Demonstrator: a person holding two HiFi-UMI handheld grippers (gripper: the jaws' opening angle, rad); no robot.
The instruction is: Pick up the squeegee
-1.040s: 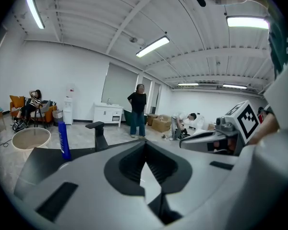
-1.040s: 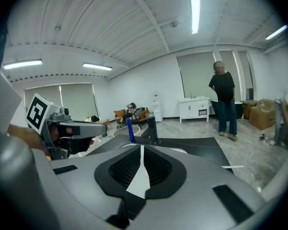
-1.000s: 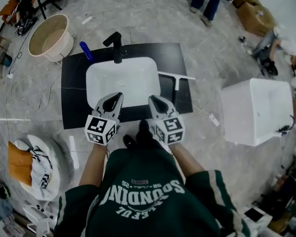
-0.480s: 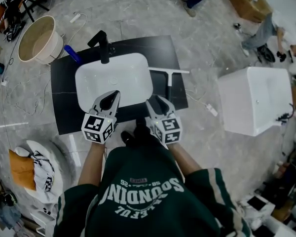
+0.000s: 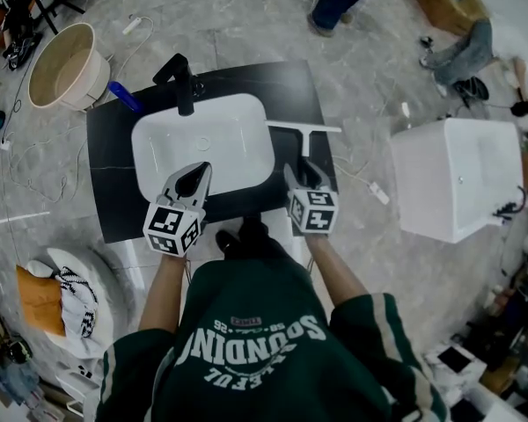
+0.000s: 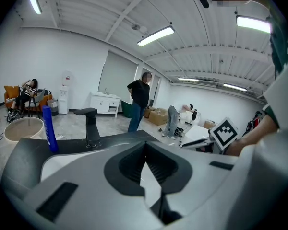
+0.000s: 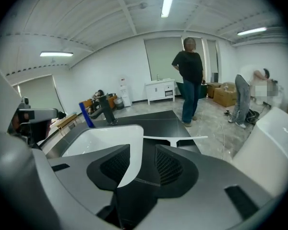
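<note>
The right hand-held gripper [image 5: 305, 176] is hovering over the counter [image 5: 110, 192] near its front right corner. Its jaws are standing spread and have just been opening. Nothing is sitting between them; only the dark top and a sliver of the white sink [image 5: 233, 152] are showing through the gap. The left hand-held gripper [image 5: 196, 172] is hanging over the sink's front rim with its jaws pressed together at the tips and holding nothing.

The squeegee [image 5: 304, 130] is lying flat on the counter's right side, between the sink and the right edge. Its handle is pointing back toward the right hand-held gripper, and its long blade is running across, well short of the faucet [image 5: 183, 82] at the back edge. The blade's outer end is seemingly reaching past the right edge.

The handle is looking thin and is lying flush on a hard, smooth top, so I am judging the pick-up to be fiddly. Jaws coming in too high would be closing on air, and jaws coming in too steep would be striking the counter. A sideways nudge would be sliding the squeegee toward that edge and possibly tipping it onto the floor [image 5: 370, 77]
</note>
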